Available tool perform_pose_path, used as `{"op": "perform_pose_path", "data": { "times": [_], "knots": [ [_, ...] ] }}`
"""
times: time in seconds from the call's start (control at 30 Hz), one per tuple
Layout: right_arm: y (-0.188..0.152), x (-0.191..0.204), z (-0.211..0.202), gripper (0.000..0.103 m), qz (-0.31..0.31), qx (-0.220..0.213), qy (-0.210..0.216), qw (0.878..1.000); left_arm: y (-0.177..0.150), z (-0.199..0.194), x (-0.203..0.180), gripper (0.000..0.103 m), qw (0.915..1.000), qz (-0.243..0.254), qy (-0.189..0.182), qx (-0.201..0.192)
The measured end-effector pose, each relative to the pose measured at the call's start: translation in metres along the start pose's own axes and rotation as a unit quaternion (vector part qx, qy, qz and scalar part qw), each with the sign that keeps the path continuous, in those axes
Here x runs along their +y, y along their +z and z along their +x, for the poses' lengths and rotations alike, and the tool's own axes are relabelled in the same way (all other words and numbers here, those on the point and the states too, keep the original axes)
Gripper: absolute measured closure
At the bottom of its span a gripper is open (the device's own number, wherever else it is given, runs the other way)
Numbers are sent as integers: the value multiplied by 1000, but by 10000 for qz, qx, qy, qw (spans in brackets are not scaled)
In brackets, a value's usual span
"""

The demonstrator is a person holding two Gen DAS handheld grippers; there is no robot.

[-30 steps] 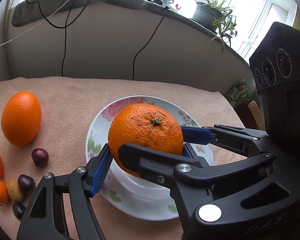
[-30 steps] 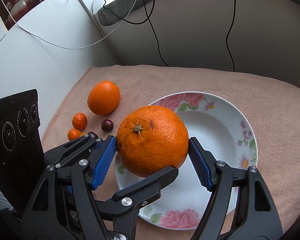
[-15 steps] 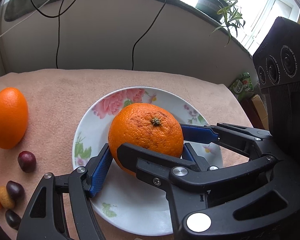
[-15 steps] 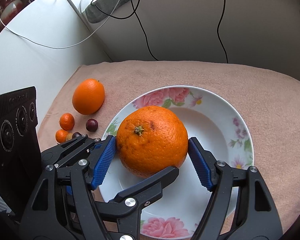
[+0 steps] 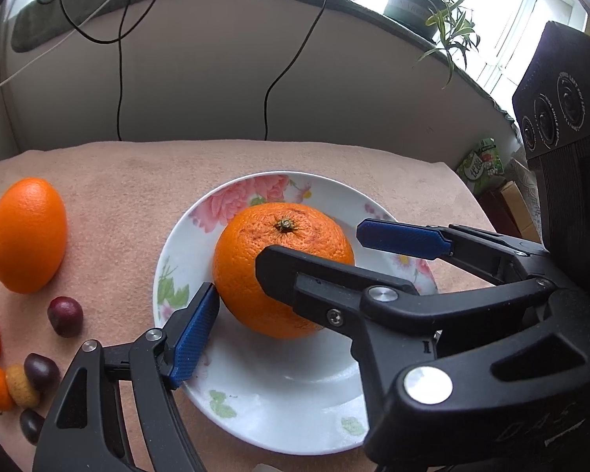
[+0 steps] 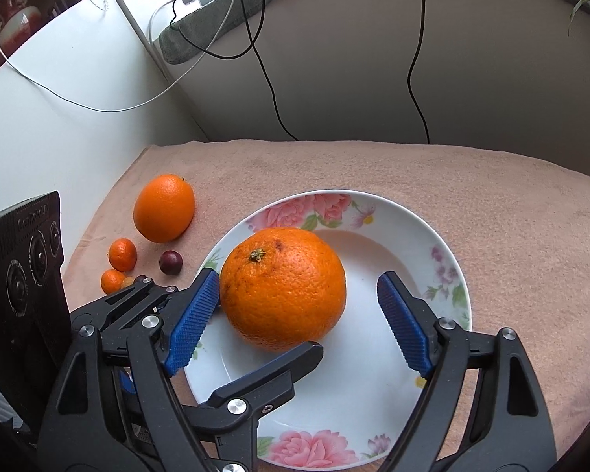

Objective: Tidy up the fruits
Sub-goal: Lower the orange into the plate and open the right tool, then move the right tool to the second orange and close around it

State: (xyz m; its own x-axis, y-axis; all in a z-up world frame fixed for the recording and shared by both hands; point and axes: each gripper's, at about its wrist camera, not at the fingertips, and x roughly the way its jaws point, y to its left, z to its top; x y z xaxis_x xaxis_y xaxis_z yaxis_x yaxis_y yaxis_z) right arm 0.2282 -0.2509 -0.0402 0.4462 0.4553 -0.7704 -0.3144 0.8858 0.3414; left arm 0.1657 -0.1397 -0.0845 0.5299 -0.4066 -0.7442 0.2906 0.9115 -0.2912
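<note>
Orange (image 6: 283, 287) on plate (image 6: 432, 236), potted plant (image 5: 417, 4) left view only

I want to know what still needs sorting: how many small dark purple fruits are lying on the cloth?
3 in the left wrist view: one beside the plate, one against a tan fruit, one at the lower edge. More may be hidden beyond the frame.

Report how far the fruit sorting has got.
Done: the large orange sits on the floral plate. In hand: nothing; the left gripper and right gripper have just been opening around it. Left: the smaller orange, tangerines and dark fruits on the cloth.
</note>
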Motion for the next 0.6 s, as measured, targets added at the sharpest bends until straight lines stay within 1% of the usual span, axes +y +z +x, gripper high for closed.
{"op": "perform_pose_path", "data": {
  "times": [0.13,0.27,0.6],
  "knots": [
    [-1,0,-6,18,67,-85,30,9999,-2,-8,1,28,9999,39,61,-91],
    [-1,5,-15,18,32,-205,-39,9998,-2,-18,5,28,9998,29,35,-200],
    [-4,23,-28,18,6,-437,5,9990,-6,-43,17,28,9990,8,99,-438]
  ]
}}
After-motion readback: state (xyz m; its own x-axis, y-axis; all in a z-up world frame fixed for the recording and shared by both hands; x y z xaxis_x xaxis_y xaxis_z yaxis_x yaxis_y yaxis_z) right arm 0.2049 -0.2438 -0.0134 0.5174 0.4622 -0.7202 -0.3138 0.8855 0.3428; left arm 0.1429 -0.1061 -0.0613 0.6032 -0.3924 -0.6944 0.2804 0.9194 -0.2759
